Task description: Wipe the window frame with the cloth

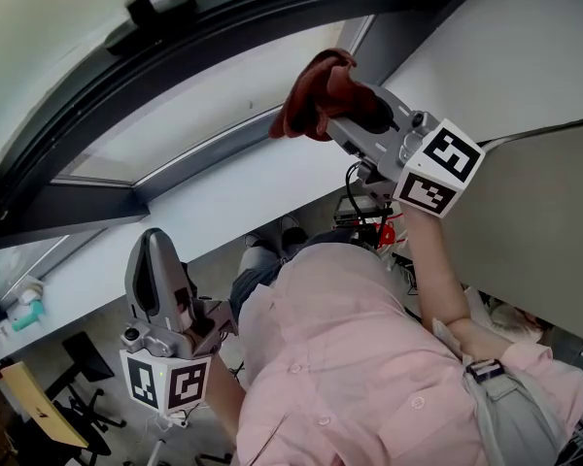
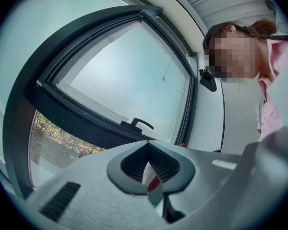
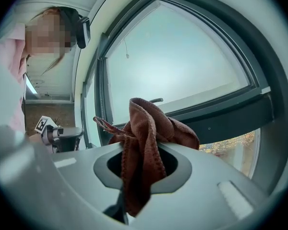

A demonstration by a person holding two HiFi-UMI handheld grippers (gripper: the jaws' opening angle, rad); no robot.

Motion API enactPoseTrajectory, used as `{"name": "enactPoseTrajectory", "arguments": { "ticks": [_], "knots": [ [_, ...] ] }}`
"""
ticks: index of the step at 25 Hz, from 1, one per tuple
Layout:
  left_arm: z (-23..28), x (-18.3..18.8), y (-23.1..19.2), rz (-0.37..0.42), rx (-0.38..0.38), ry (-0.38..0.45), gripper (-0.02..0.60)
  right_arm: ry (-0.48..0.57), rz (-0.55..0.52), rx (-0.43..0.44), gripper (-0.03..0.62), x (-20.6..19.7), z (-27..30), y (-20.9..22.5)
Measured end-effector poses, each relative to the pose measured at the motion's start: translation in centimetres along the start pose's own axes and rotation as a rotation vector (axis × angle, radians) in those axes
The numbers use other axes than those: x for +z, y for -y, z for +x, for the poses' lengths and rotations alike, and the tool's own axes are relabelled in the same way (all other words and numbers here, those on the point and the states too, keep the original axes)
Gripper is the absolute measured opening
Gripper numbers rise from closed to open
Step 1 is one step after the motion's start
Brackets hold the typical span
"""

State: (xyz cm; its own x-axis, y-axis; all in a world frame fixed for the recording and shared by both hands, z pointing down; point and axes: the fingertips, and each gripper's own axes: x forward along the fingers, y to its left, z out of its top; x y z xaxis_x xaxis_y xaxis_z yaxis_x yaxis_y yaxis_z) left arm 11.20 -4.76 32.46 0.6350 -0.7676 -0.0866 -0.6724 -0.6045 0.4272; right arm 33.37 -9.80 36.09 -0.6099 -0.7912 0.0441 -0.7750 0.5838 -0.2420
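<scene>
Cloth (image 1: 316, 93), rust-brown and bunched, is clamped between the jaws of the right tongs (image 1: 348, 113), its folds spilling above and below them in the right gripper view (image 3: 141, 150). These tongs (image 3: 139, 166) are raised to the window frame (image 1: 209, 35), where the cloth sits near the corner at the right end of the pane; whether it touches the dark frame (image 3: 221, 121) I cannot tell. The left tongs (image 1: 156, 260) hang low beside the person's pink shirt (image 1: 340, 357), well apart from the window. In the left gripper view these tongs (image 2: 151, 170) have their jaws drawn together with nothing gripped, and beyond them are the frame (image 2: 77, 113) and its handle (image 2: 139, 123).
</scene>
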Motion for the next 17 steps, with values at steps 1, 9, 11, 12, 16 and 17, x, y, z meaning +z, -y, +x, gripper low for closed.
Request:
{"name": "enactPoseTrajectory", "arguments": {
  "ticks": [1, 9, 11, 12, 16, 17],
  "knots": [
    [-0.2, 0.0, -0.1, -0.001, 0.003, 0.001, -0.003, -0.007, -0.006, 0.001, 0.069, -0.1, 0.1, -0.2],
    [-1.1, 0.1, 0.0, -0.002, 0.012, 0.014, -0.003, -0.016, -0.029, 0.009, 0.067, 0.3, 0.0, -1.2],
    [-1.2, 0.1, 0.1, -0.001, 0.013, 0.015, -0.003, -0.013, -0.027, 0.015, 0.067, 0.4, -0.1, -1.4],
    [-1.3, 0.1, 0.2, 0.0, 0.013, 0.016, -0.003, -0.011, -0.025, 0.018, 0.067, 0.4, -0.1, -1.5],
    [-1.6, 0.2, 0.2, 0.001, 0.017, 0.02, -0.003, -0.005, -0.024, 0.029, 0.067, 0.5, 0.0, -1.9],
    [-1.7, 0.2, 0.2, 0.001, 0.019, 0.021, -0.003, -0.004, -0.025, 0.032, 0.067, 0.6, 0.0, -2.1]
  ]
}}
